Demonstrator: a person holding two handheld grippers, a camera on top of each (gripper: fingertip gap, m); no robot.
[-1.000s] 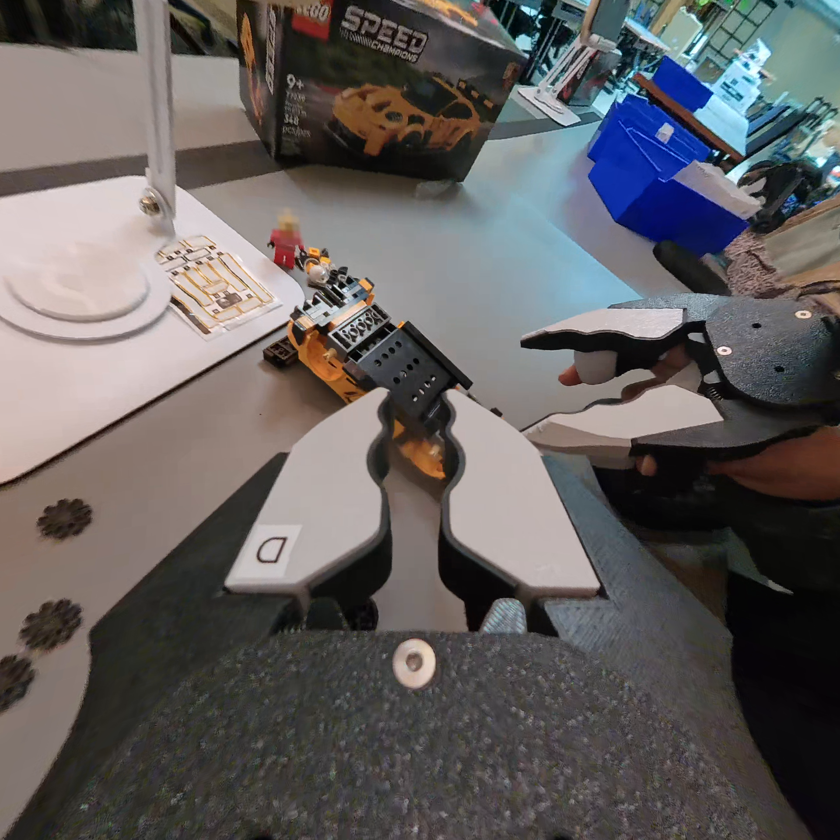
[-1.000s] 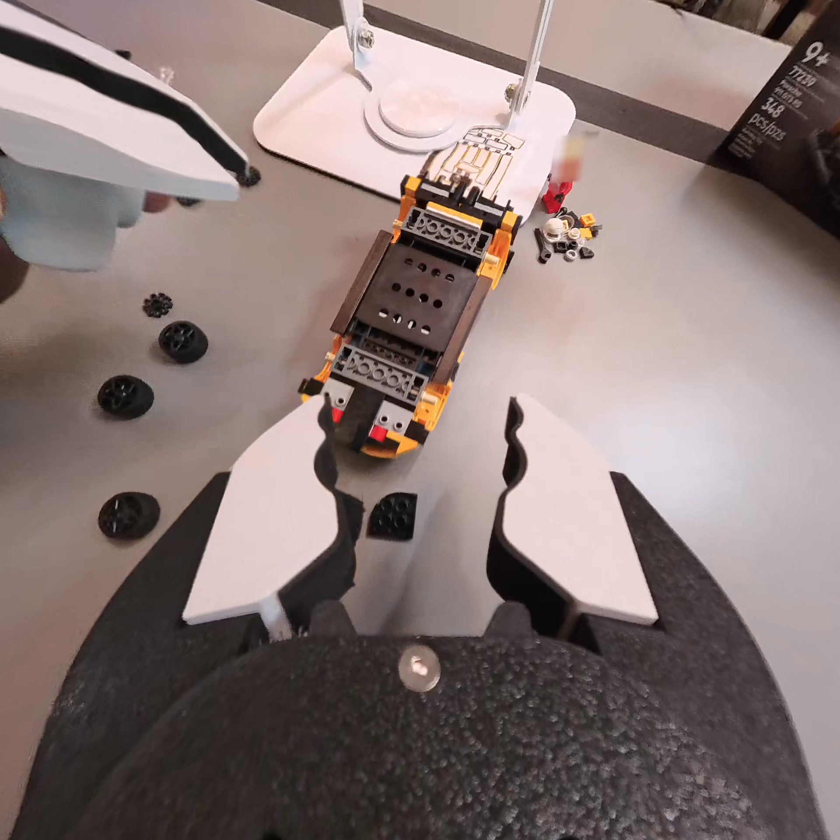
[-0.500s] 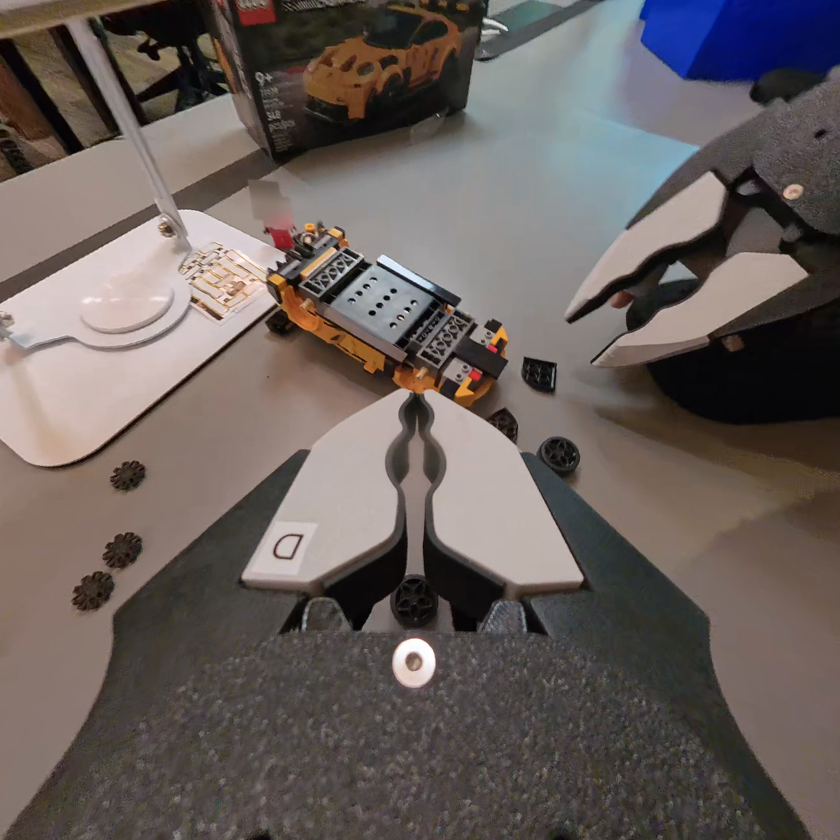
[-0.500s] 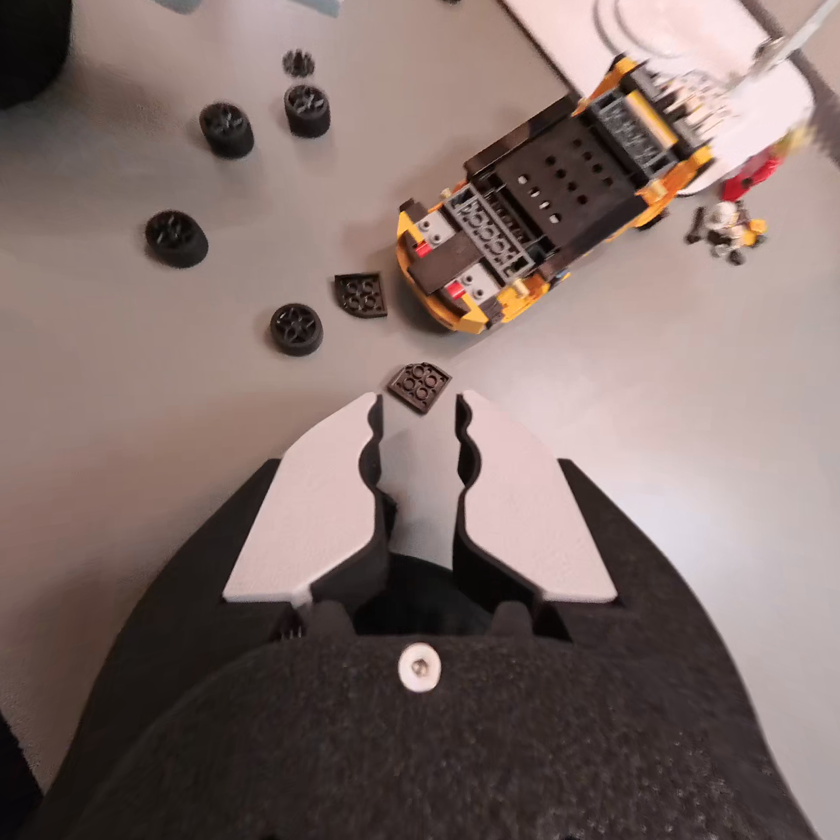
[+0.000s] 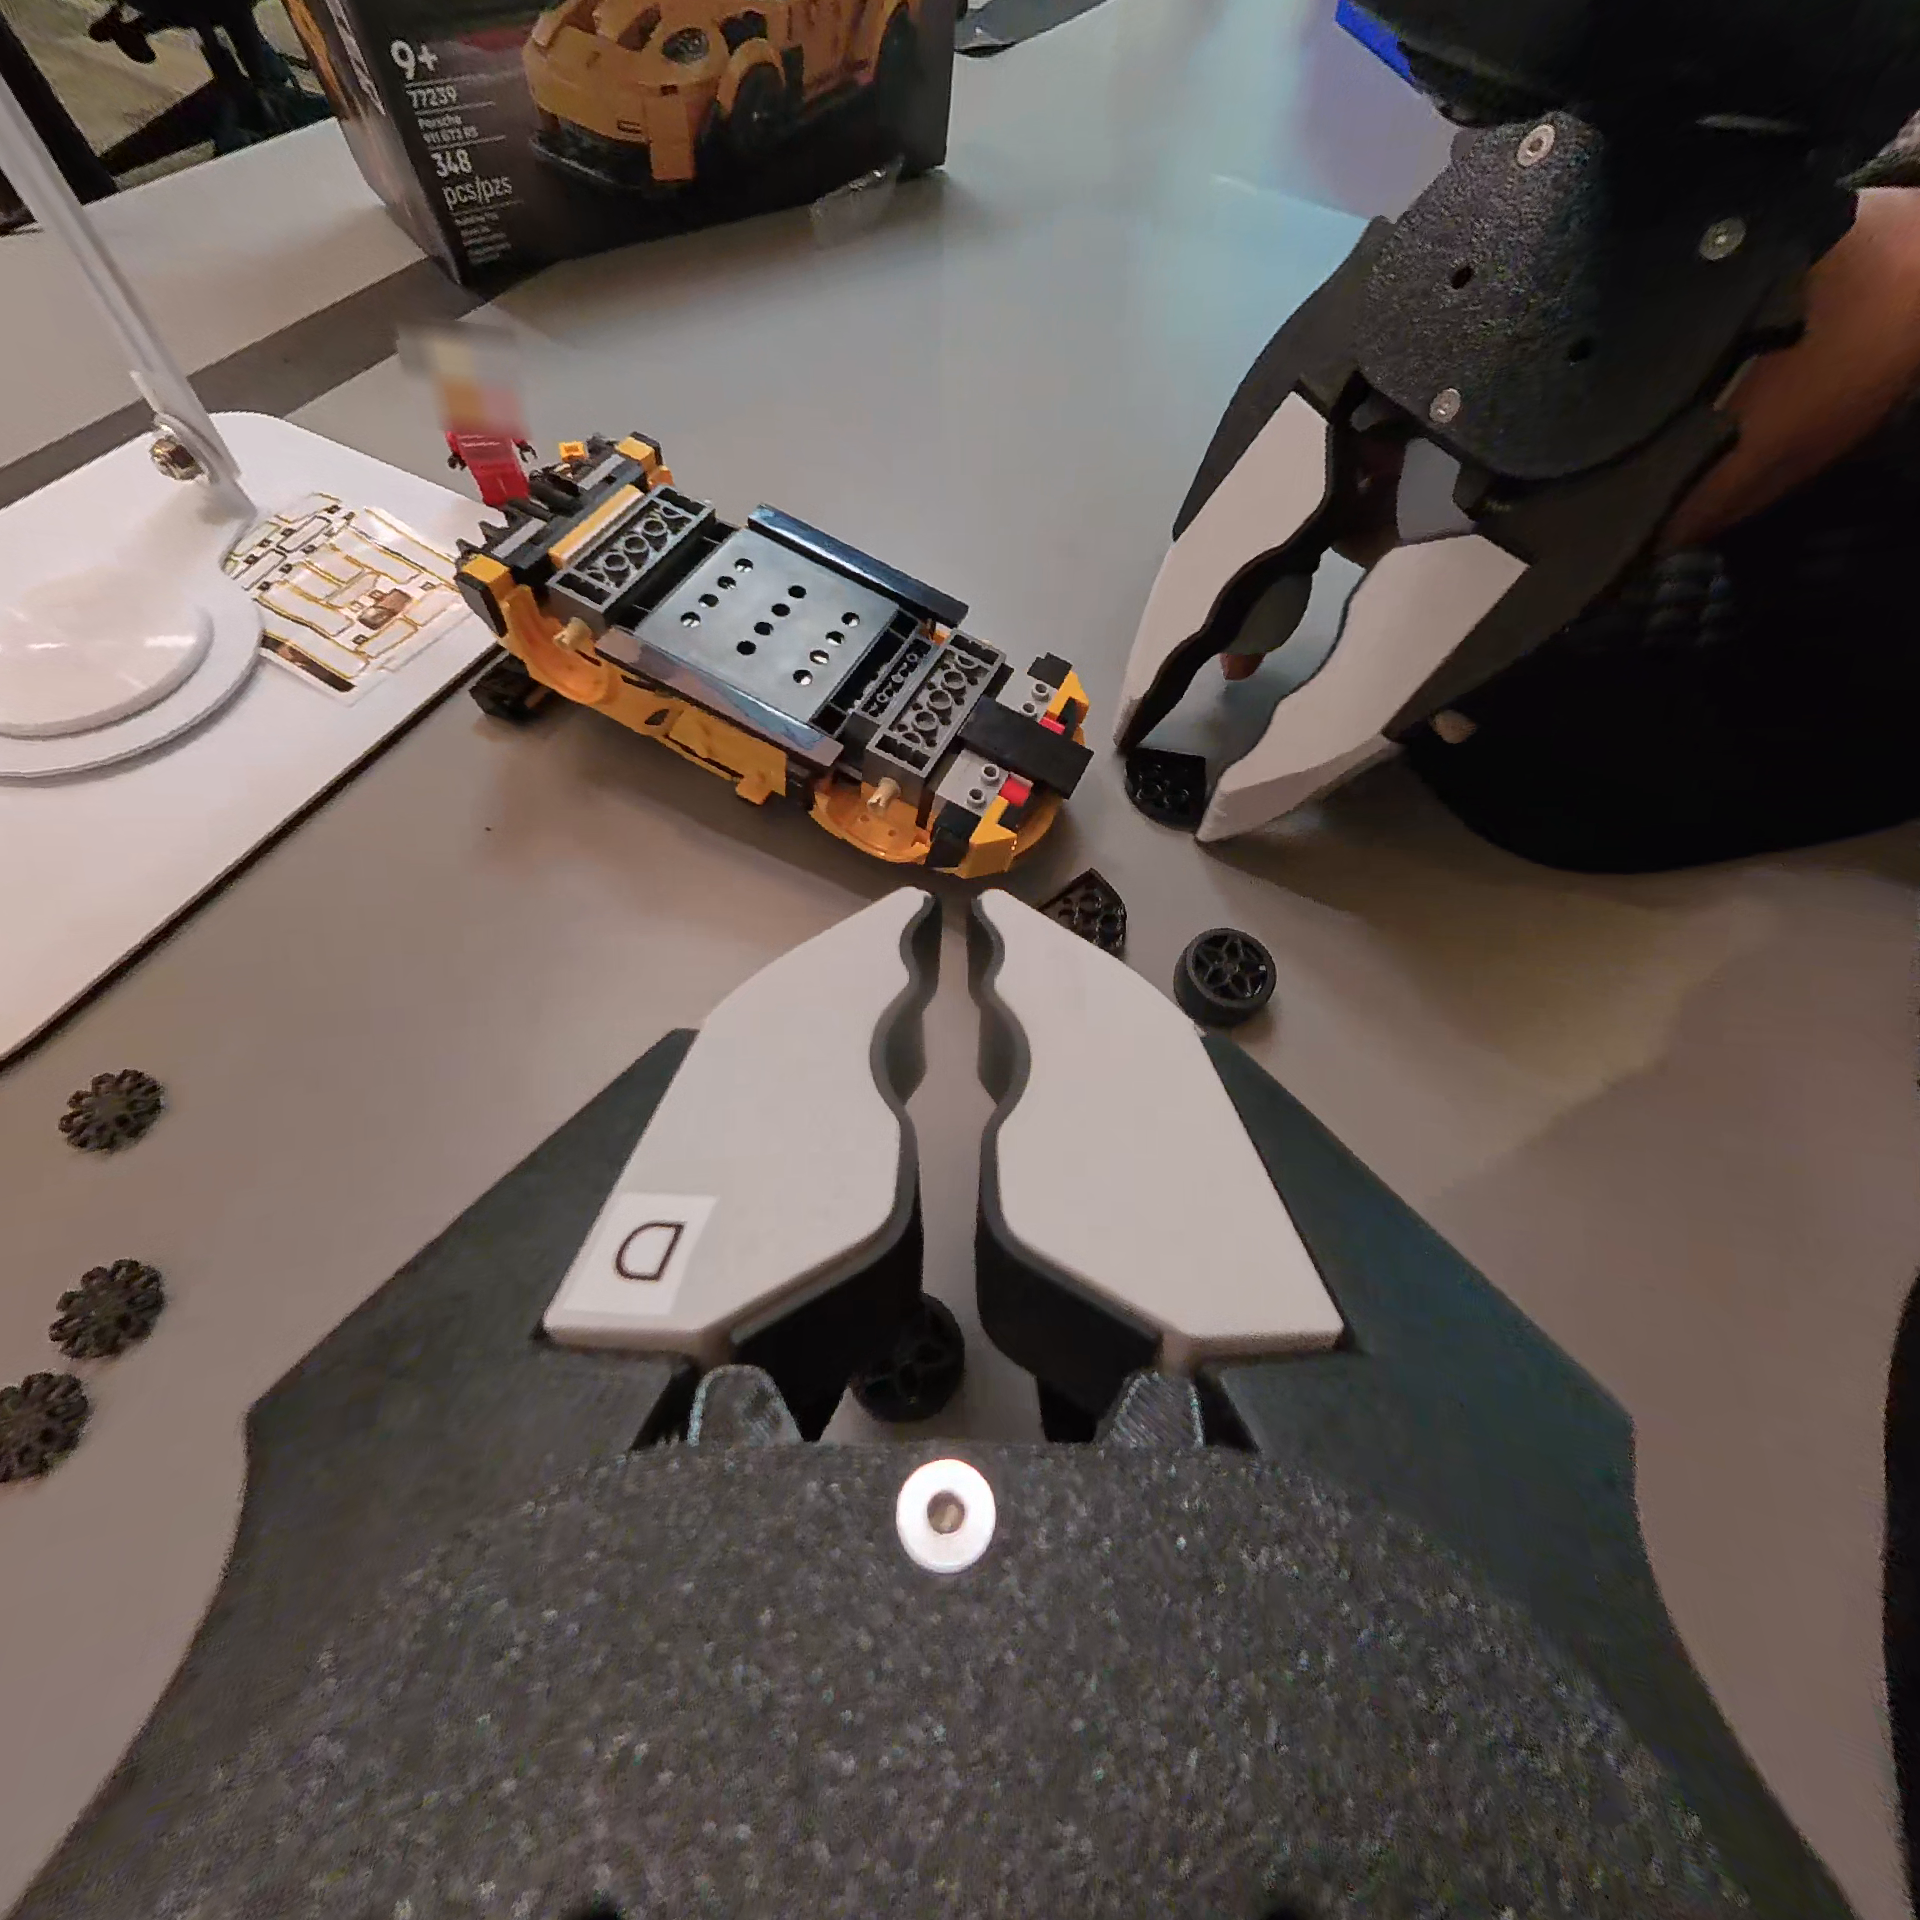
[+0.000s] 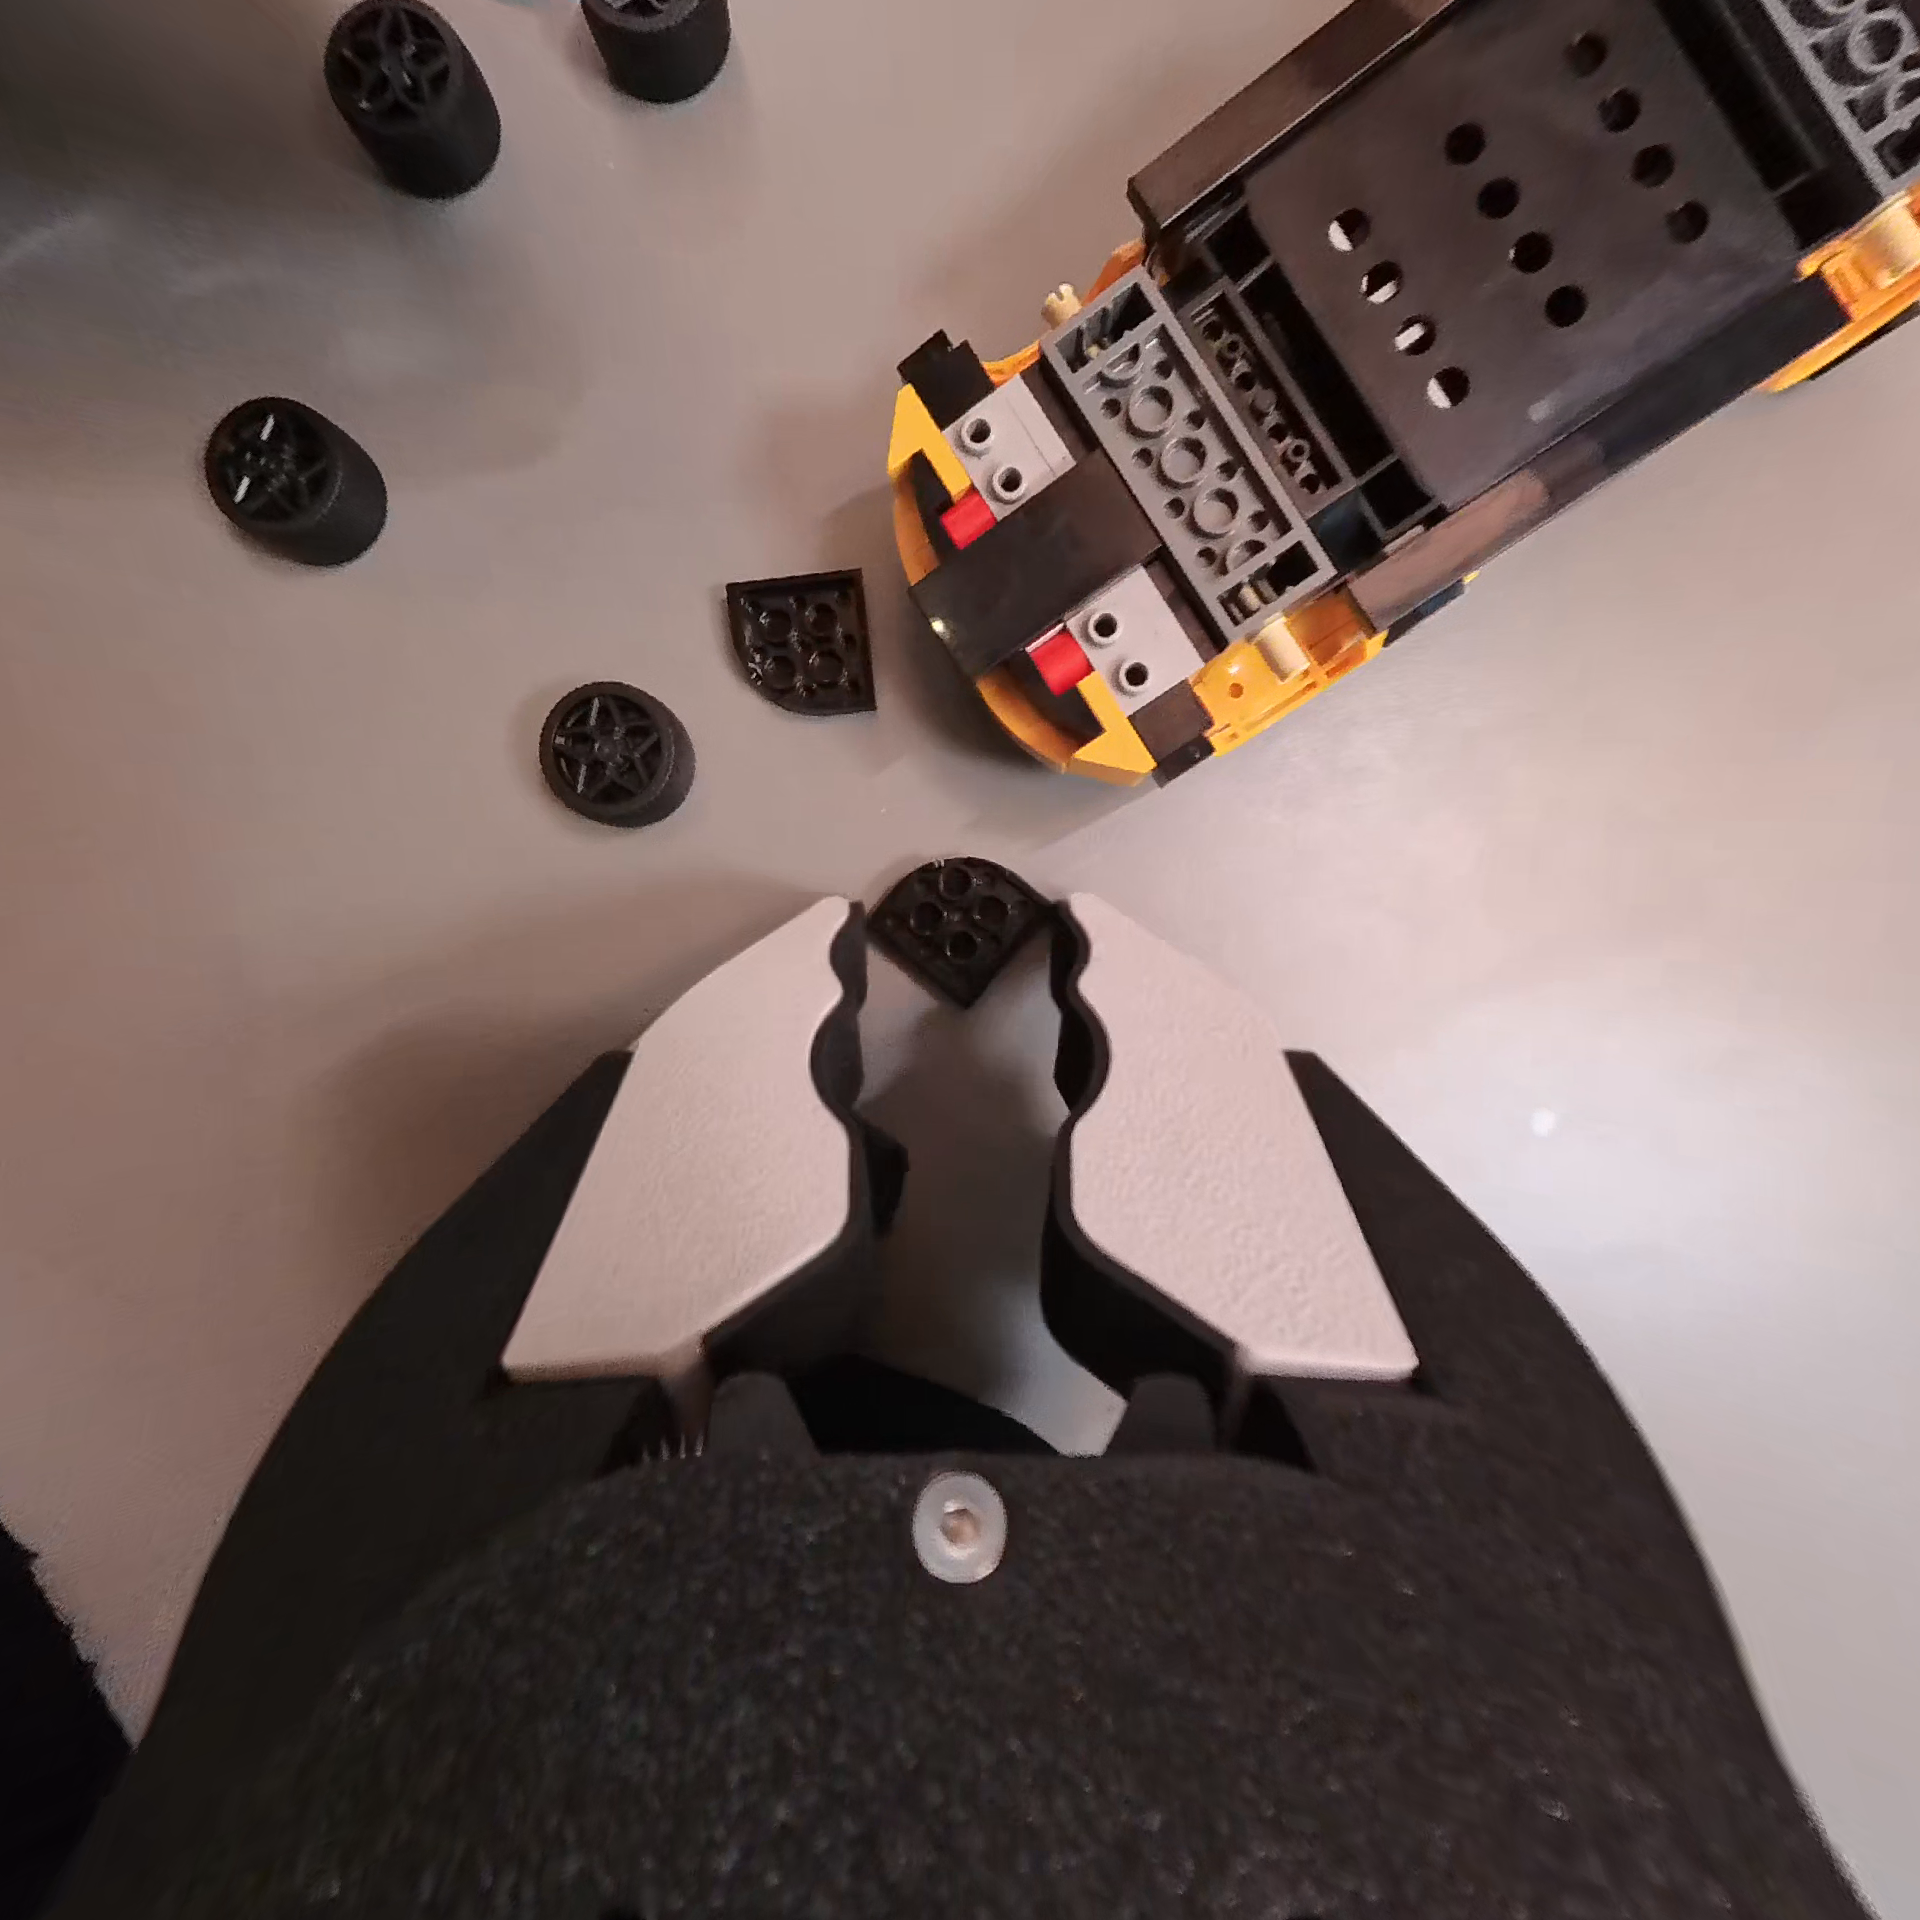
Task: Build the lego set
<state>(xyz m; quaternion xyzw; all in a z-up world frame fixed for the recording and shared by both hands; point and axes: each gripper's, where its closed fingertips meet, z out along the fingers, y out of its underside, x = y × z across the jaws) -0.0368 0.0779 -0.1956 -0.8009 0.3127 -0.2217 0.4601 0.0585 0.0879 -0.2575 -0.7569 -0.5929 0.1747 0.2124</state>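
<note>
**Q:** What has changed since a second ago?

**Me:** Both tools have shifted. One second back my left hand-held gripper (image 5: pixel 954 906) was clamped on the car's end; now it sits back from it with the jaws nearly together and nothing between them. My right hand-held gripper (image 6: pixel 956 914) was wide open over the car and has since narrowed and dropped to a small black plate.

**Q:** And the surface and the room?

**Me:** I'm working on a smooth grey worktop (image 5: pixel 1039 343). On its far side stands the dark set box (image 5: pixel 644 114) with a yellow car pictured on it. To the left lies a white stand base (image 5: pixel 114 665) with a sticker sheet (image 5: pixel 343 587) on it. Loose black wheels (image 6: pixel 296 480) lie scattered on the grey surface, with flat black rosette pieces (image 5: pixel 109 1110) at the left edge.

**Q:** How does the build look?

**Me:** The yellow-and-black lego car (image 5: pixel 769 675) lies upside down in the middle of the worktop, its dark holed underside and grey plates facing up. A red minifigure (image 5: pixel 486 462) stands at its far end.

**Q:** What is your right tool touching?

**Me:** Its fingertips sit either side of a black rounded-corner plate (image 6: pixel 956 925), partly open. From the wrist camera I can't quite tell whether they press it or only bracket it. A second such plate (image 6: pixel 805 642) lies just beside the car's nose.
</note>
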